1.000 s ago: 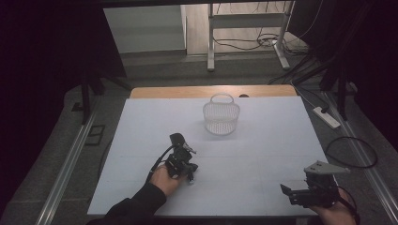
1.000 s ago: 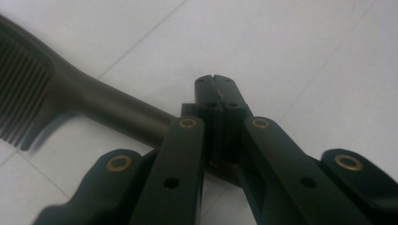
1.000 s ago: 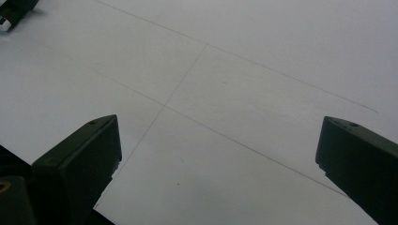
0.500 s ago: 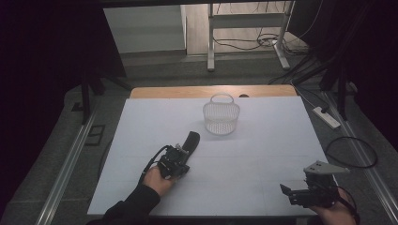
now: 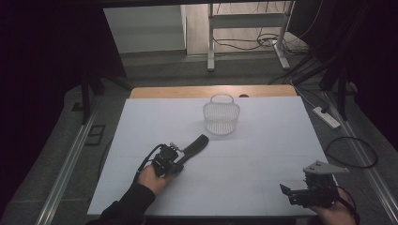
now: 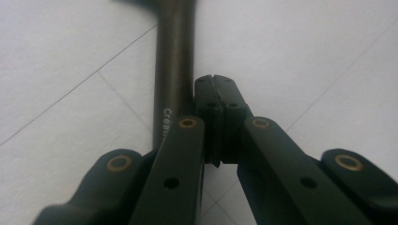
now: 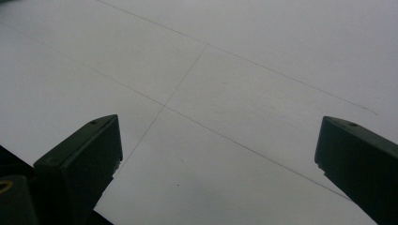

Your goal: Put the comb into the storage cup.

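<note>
At the lower right of the high view, nearest the camera, the right gripper (image 5: 287,192) rests idle near the front edge of the white surface (image 5: 263,140), its fingers (image 7: 80,154) spread wide over bare, faintly gridded sheet in the right gripper view. Left of centre in the high view, the left gripper (image 5: 180,158) lies low on the surface in the person's hand (image 5: 152,177). In the left gripper view its fingers (image 6: 220,117) are pressed together with nothing between them, and the dark tube (image 6: 174,84) lies flat just beside them on their left, touching or nearly so; pale lettering shows on its side. In the high view the tube (image 5: 197,144) extends from the gripper diagonally toward the upper right. Farther off, upper centre of the frame, a clear mesh basket (image 5: 221,117) with a looped handle stands upright, well apart from the tube. Judged step: the tube is not yet gripped, and the approach to the pick is in hand. The next move would call for parting the fingers, shifting sideways so that they straddle the tube, then closing on it; the basket is the likely destination.
</note>
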`<state>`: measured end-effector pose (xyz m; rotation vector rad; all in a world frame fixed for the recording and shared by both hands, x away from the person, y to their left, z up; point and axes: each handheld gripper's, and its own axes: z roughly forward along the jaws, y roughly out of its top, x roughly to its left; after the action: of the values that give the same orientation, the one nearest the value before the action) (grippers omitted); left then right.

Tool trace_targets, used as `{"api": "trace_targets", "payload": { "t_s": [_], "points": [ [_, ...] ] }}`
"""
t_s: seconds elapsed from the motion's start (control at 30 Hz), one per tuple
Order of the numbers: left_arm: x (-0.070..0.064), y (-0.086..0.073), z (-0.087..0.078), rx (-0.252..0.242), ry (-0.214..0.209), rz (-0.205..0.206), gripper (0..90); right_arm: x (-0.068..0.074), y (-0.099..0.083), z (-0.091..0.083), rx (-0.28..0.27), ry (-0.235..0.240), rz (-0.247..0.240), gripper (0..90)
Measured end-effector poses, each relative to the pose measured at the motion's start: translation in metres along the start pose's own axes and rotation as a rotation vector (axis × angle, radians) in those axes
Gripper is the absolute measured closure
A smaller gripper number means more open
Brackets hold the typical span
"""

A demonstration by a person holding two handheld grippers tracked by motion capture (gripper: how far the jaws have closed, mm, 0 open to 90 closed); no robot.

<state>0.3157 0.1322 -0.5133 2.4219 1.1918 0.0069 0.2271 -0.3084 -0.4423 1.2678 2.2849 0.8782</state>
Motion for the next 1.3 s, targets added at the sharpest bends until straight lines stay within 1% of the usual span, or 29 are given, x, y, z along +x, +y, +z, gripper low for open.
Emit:
{"api": "trace_targets", "payload": {
  "t_s": [0.07, 0.17, 0.3, 0.37, 0.5, 0.6, 0.83, 0.9, 1.03, 1.07, 1.17, 1.27, 1.3],
  "points": [
    [0.000, 0.000, -0.001, -0.003, -0.011, 0.001, 88.8, 0.000, 0.000, 0.000, 0.001, 0.000, 0.001, 1.5],
    [-0.002, 0.002, -0.006, -0.028, -0.031, 0.009, 88.8, 0.000, 0.000, 0.000, 0.001, 0.000, 0.000, 1.6],
    [-0.006, 0.003, -0.014, -0.058, -0.033, 0.031, 88.7, 0.000, 0.000, 0.000, 0.001, -0.001, 0.000, 1.6],
    [-0.007, 0.003, -0.017, -0.068, -0.036, 0.041, 86.5, 0.000, 0.000, 0.000, 0.002, -0.002, 0.000, 1.6],
    [-0.005, 0.003, -0.022, -0.083, -0.037, 0.034, 81.1, 0.000, 0.000, 0.000, 0.002, -0.004, 0.001, 1.7],
    [-0.003, 0.003, -0.026, -0.100, -0.034, 0.025, 74.6, 0.000, 0.000, 0.000, 0.001, -0.004, 0.000, 1.7],
    [0.002, 0.003, -0.033, -0.128, -0.012, 0.009, 54.3, 0.000, 0.000, 0.000, 0.002, -0.004, 0.000, 1.7],
    [0.004, 0.002, -0.034, -0.133, -0.004, 0.005, 45.7, 0.000, 0.000, 0.000, 0.002, -0.005, 0.000, 1.7],
    [0.009, 0.002, -0.037, -0.144, 0.018, -0.005, 32.5, 0.000, 0.000, 0.000, 0.003, -0.004, 0.000, 1.7],
    [0.010, 0.002, -0.037, -0.145, 0.018, -0.011, 27.7, 0.000, 0.000, 0.000, 0.003, -0.004, 0.000, 1.7],
    [0.015, 0.002, -0.039, -0.151, 0.008, -0.026, 18.8, 0.000, 0.000, 0.000, 0.003, -0.004, 0.000, 1.7],
    [0.018, 0.002, -0.039, -0.138, 0.006, -0.022, 7.3, 0.000, 0.000, 0.000, 0.004, -0.003, 0.000, 1.7],
    [0.019, 0.003, -0.039, -0.135, 0.008, -0.021, 6.2, 0.000, 0.000, 0.000, 0.004, -0.004, 0.000, 1.7]
  ]
}}
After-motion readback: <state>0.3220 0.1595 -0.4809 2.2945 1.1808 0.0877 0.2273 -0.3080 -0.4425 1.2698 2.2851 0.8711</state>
